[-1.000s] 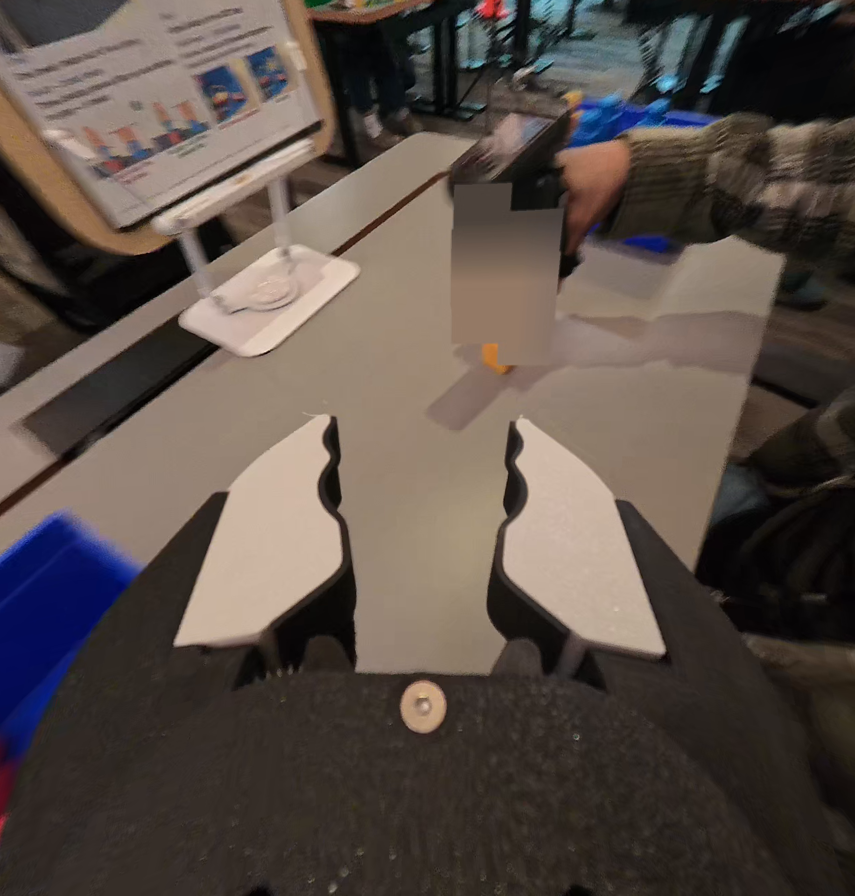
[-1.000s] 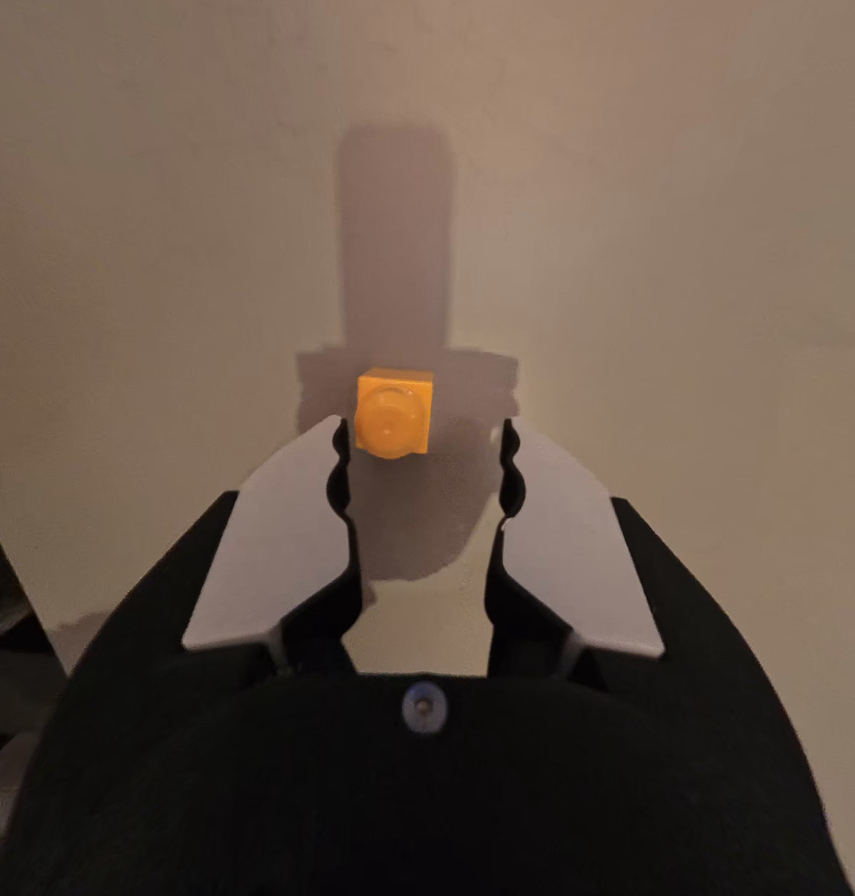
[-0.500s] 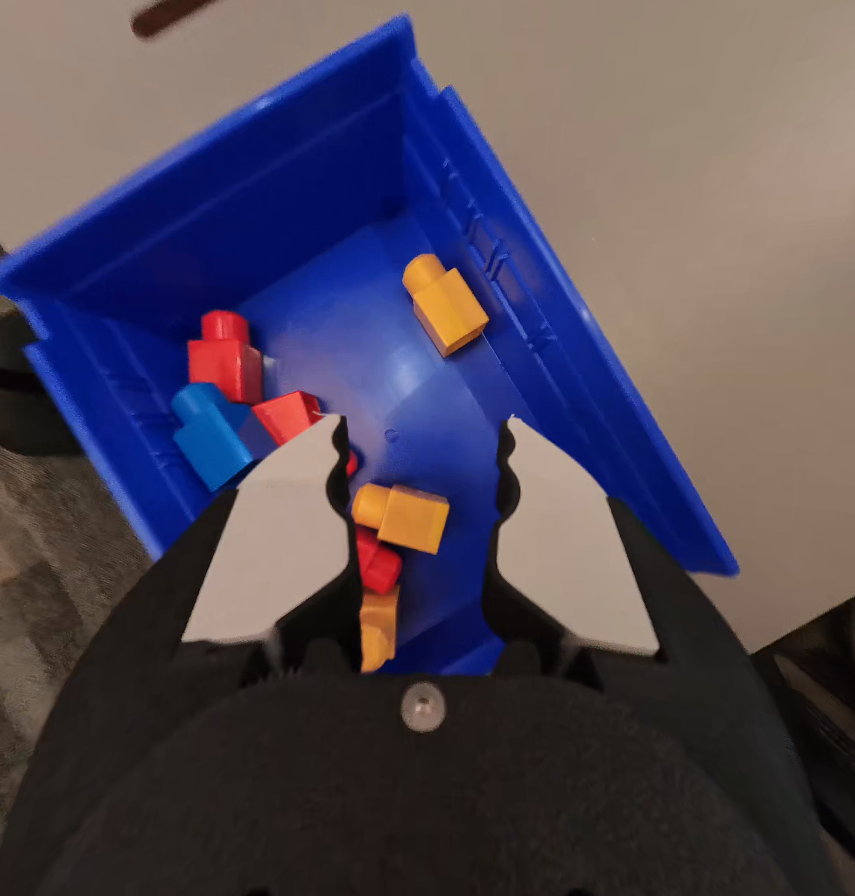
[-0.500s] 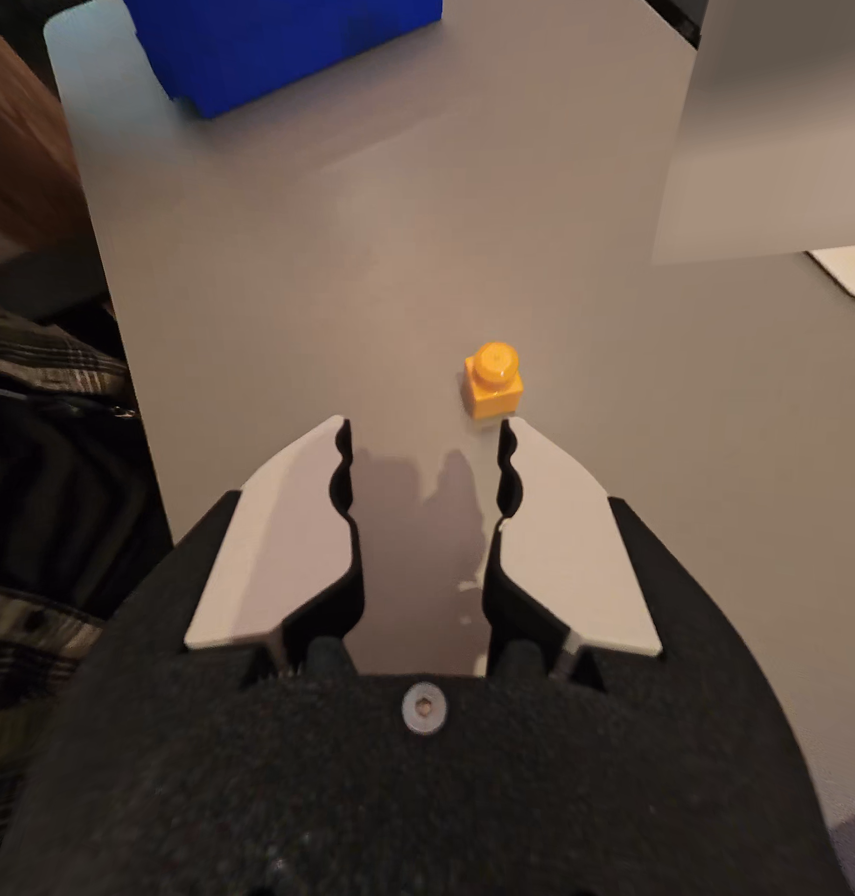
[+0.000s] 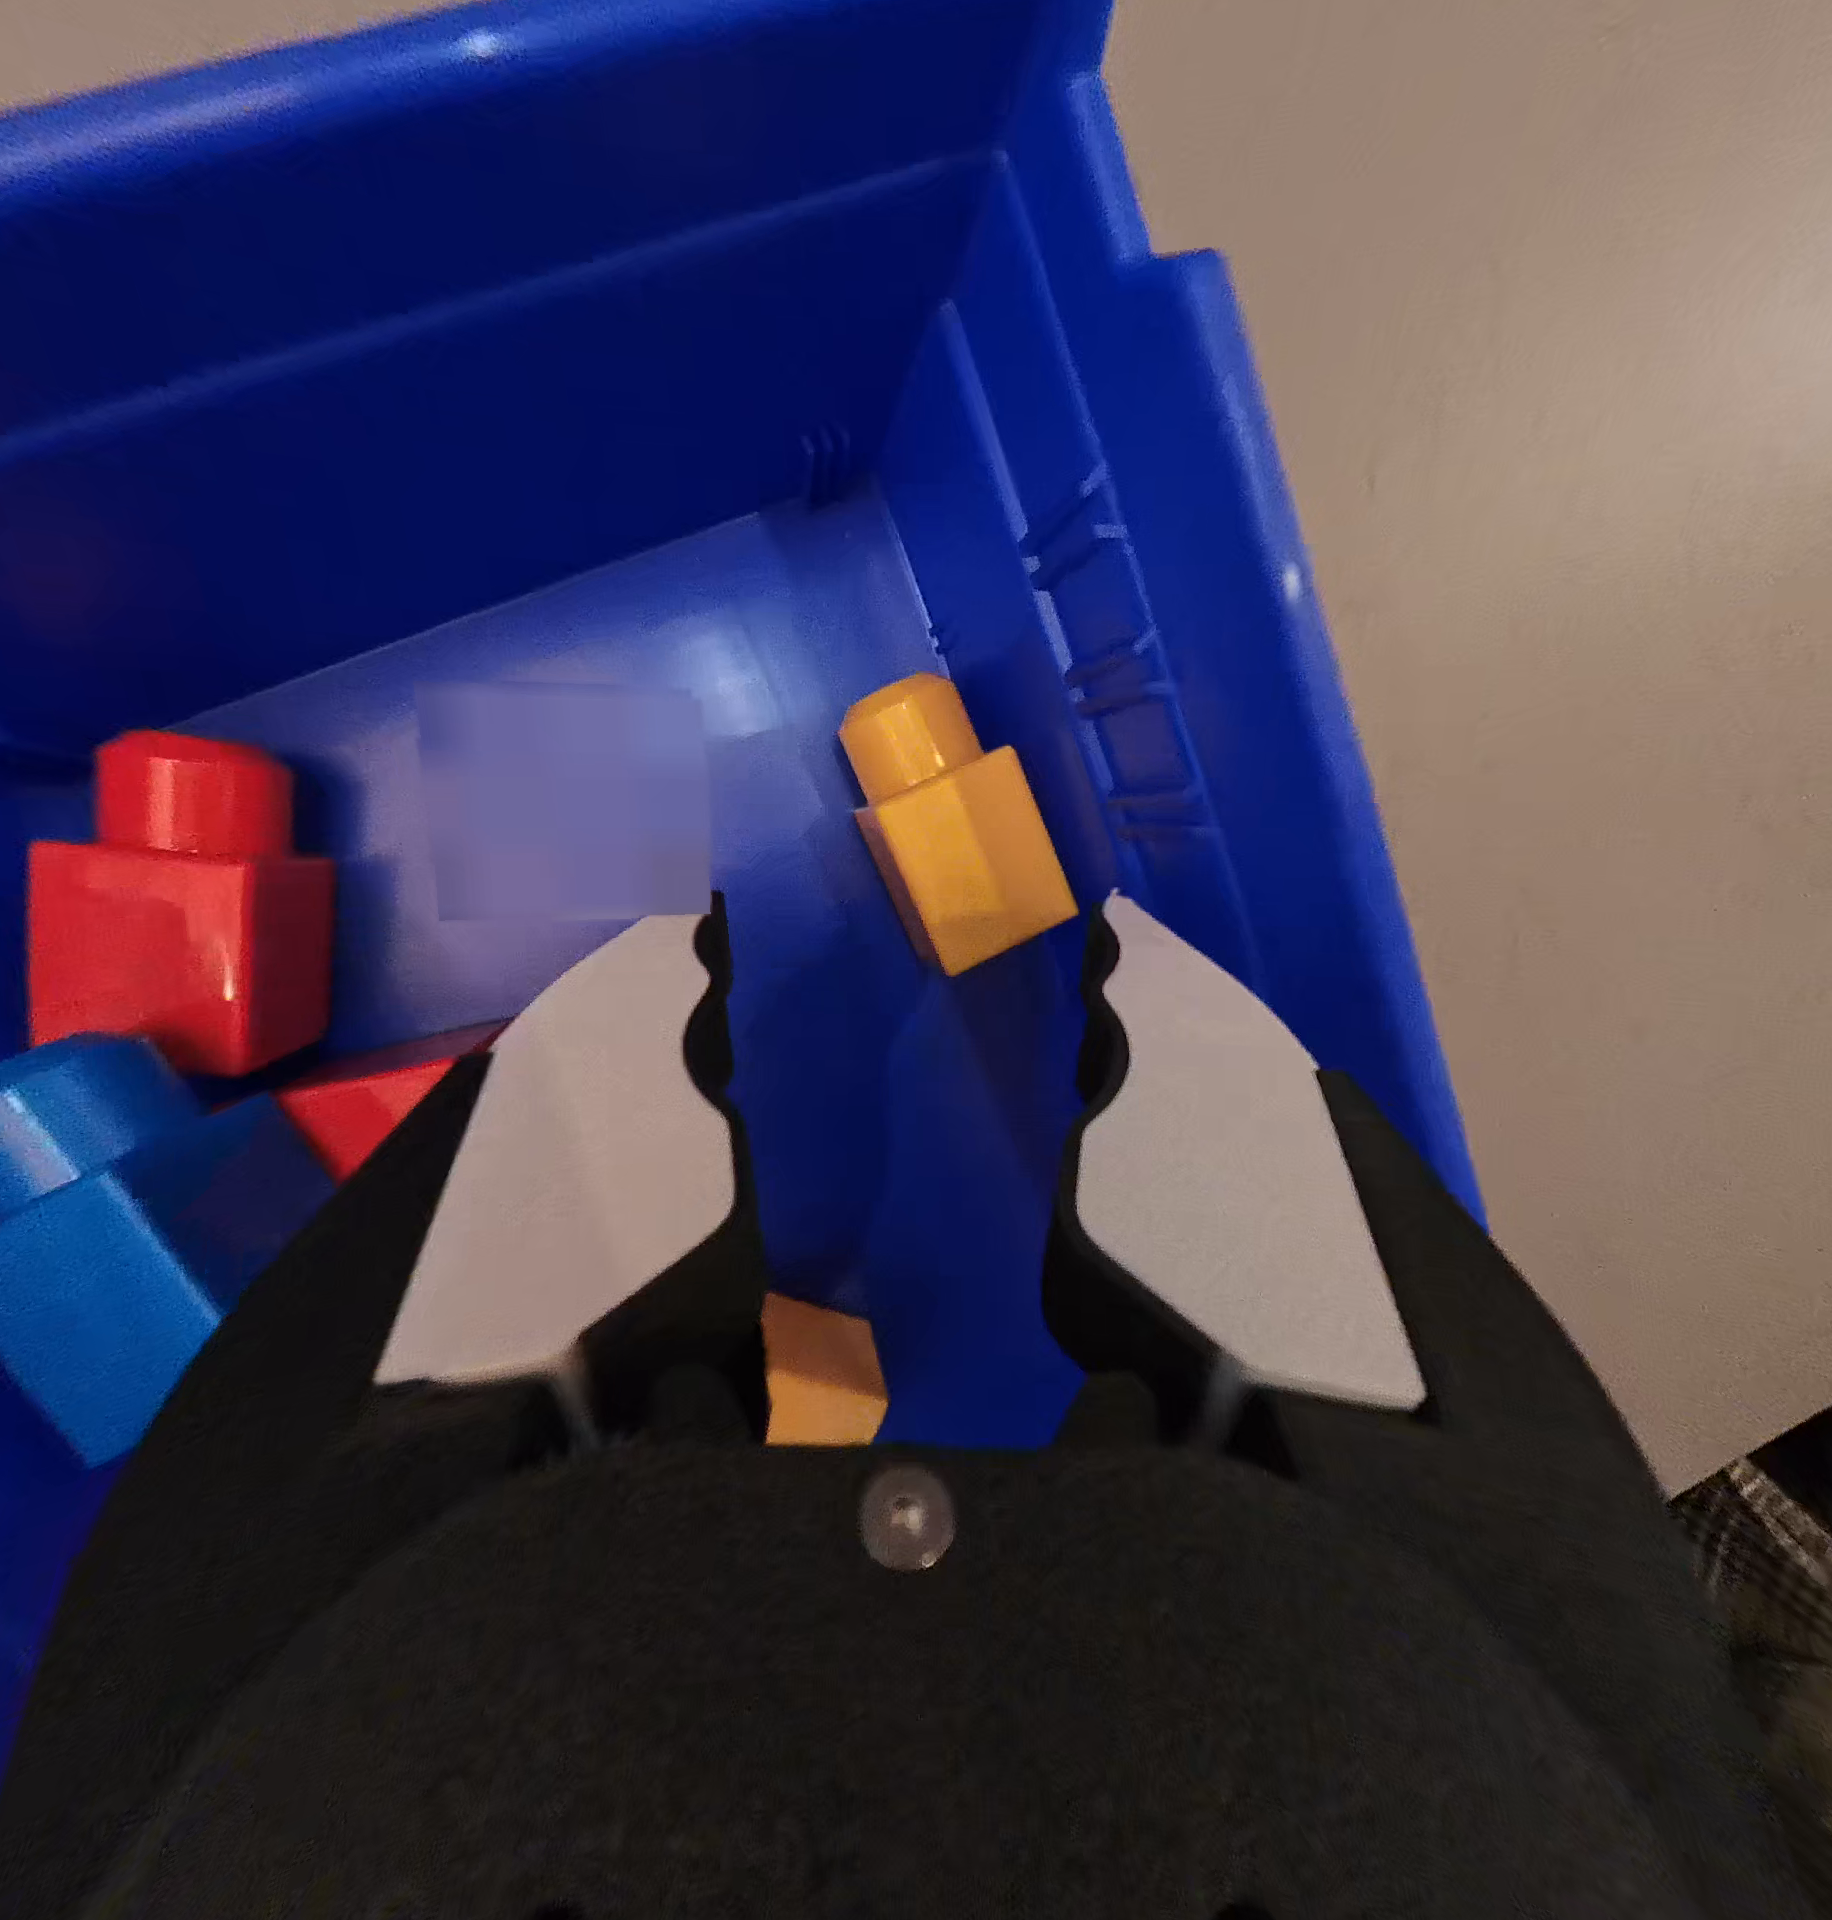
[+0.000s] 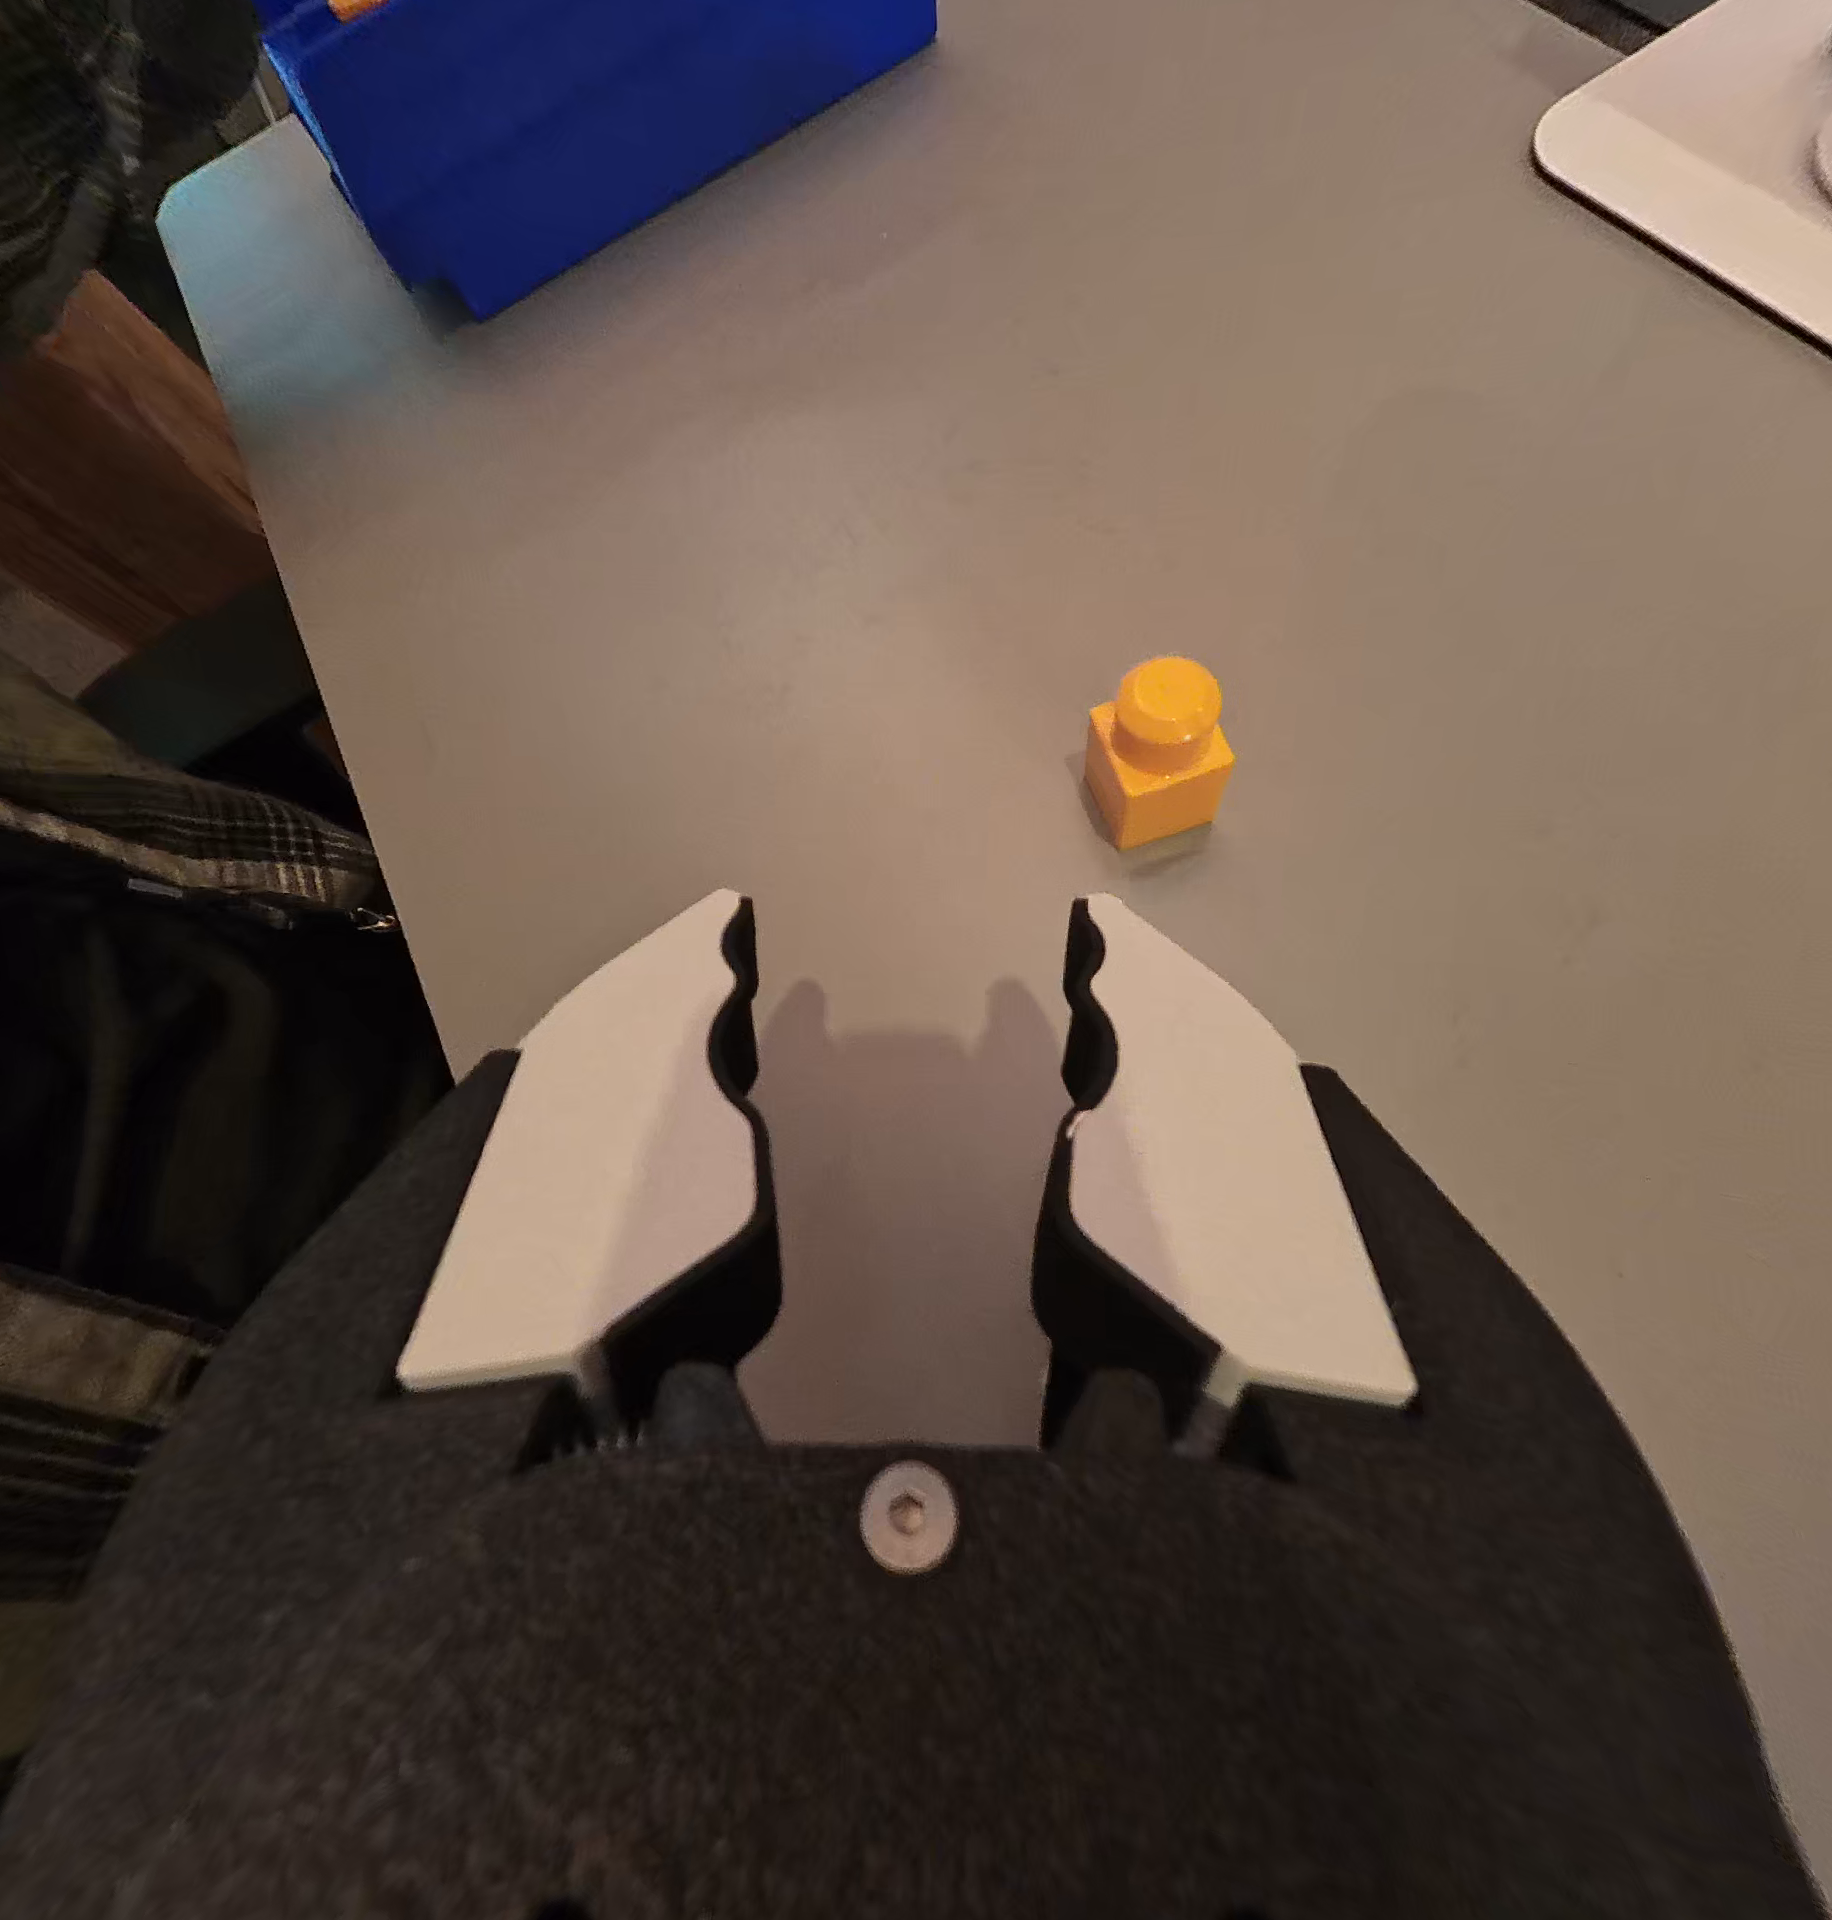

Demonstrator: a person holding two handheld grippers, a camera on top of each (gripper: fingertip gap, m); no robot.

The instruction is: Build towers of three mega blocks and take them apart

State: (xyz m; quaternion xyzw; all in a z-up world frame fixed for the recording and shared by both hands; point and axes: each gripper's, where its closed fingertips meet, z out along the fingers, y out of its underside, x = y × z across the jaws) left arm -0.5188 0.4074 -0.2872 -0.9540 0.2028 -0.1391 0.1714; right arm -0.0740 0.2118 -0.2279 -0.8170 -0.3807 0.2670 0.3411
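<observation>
In the left wrist view my left gripper point(image 5: 907, 909) is open and empty, low inside a blue bin point(image 5: 1182, 582). An orange block point(image 5: 953, 831) lies on its side just beyond the fingertips, near the right one. A red block point(image 5: 179, 899) and a blue block point(image 5: 81, 1216) lie at the left, and another orange block point(image 5: 818, 1371) shows between the fingers' bases. In the right wrist view my right gripper point(image 6: 910, 914) is open and empty above the grey table point(image 6: 1099, 436). One orange block point(image 6: 1161, 753) stands upright on the table, ahead and to the right of the fingertips.
The blue bin also shows at the far left of the table in the right wrist view point(image 6: 621, 135). A white stand base point(image 6: 1712, 177) sits at the far right. The table's left edge runs beside a person's plaid sleeve point(image 6: 143, 831). A second red block point(image 5: 372, 1112) is partly hidden. Some 50 cm of space lies between my two pairs of fingers.
My left gripper has swung from the table over the bin and dropped down into it toward the orange block. My right gripper has pulled back from the upright orange block, which stays on the table.
</observation>
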